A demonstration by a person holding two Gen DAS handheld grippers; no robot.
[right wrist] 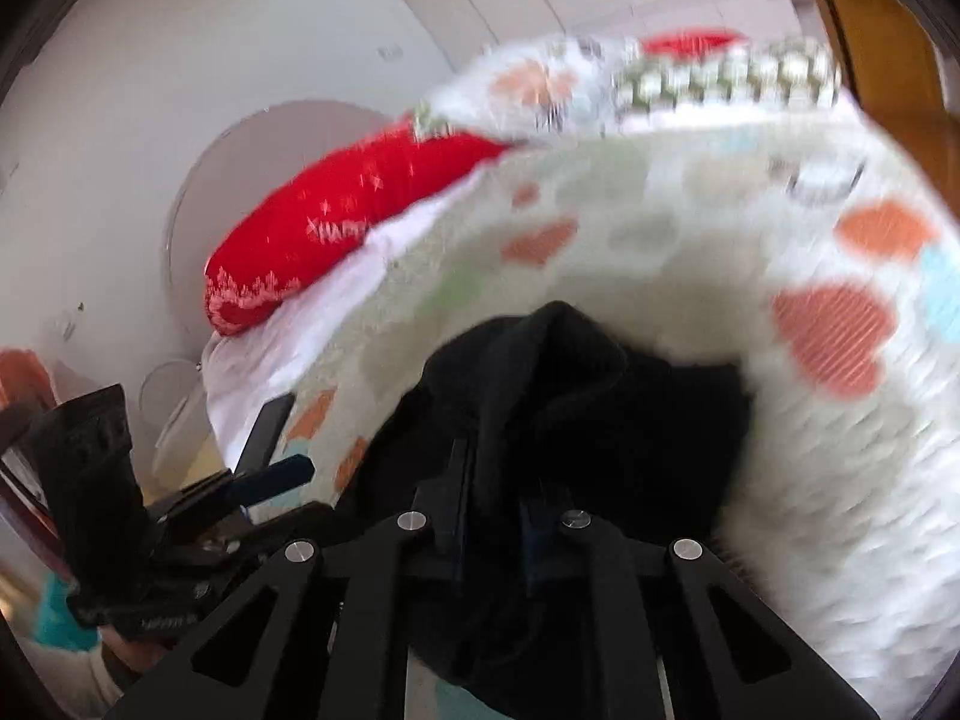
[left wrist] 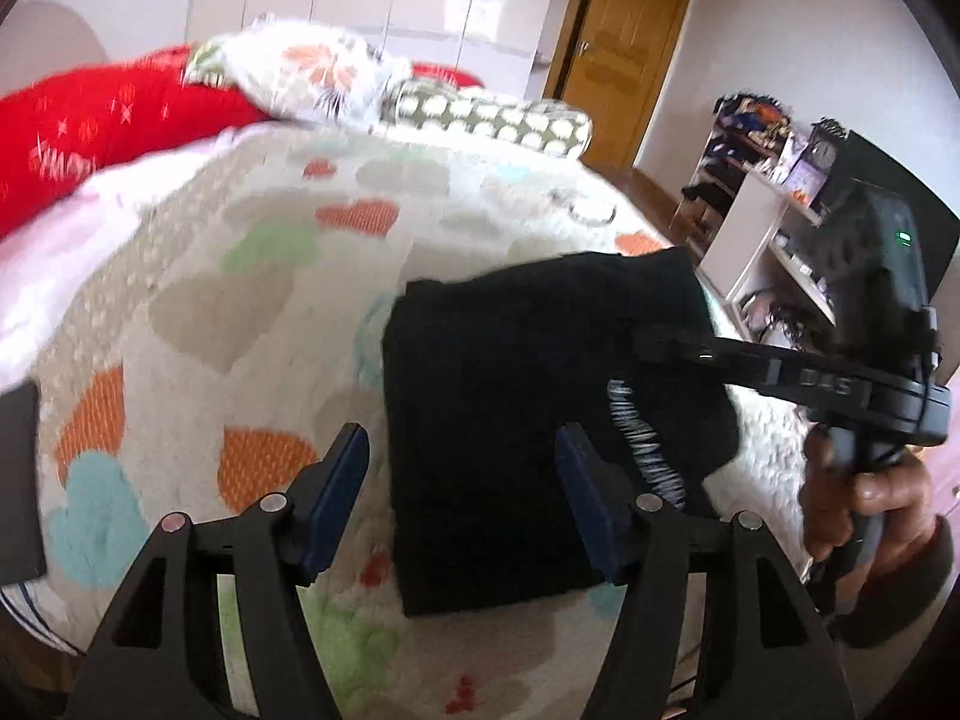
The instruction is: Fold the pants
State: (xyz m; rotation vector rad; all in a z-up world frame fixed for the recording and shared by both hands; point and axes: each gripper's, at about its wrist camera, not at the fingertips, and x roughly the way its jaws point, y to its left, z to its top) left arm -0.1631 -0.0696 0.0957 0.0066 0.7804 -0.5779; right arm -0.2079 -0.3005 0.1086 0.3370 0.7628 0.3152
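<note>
**Pinching black pants on the bed for a further fold**

Folding looks well advanced: the black pants (left wrist: pixel 528 420) lie as a compact, roughly rectangular bundle on the heart-patterned blanket (left wrist: pixel 252 312) of the bed.

The left gripper (left wrist: pixel 462 498) is spread wide and holds nothing. Its right finger sits over the near part of the bundle, its left finger over bare blanket, so the pants' left edge runs between the two, just ahead. Whether the fingers touch the cloth I cannot tell.

The right gripper (right wrist: pixel 492 516) has its fingers drawn close together on a raised ridge of the pants (right wrist: pixel 576 396), which bunches up directly in front of it. From the left wrist view it reaches in from the right side and meets the bundle's far right portion.

The fabric looks soft, limp and light, and thick where layers stack. It should sag and slide on itself when lifted, so a pinch through all layers at a corner or folded edge would likely hold better than one on a single loose layer. The fluffy blanket may drag at the cloth.

A red pillow (left wrist: pixel 108 126) and patterned cushions (left wrist: pixel 492 114) lie far ahead of both grippers, well apart from the pants.
</note>
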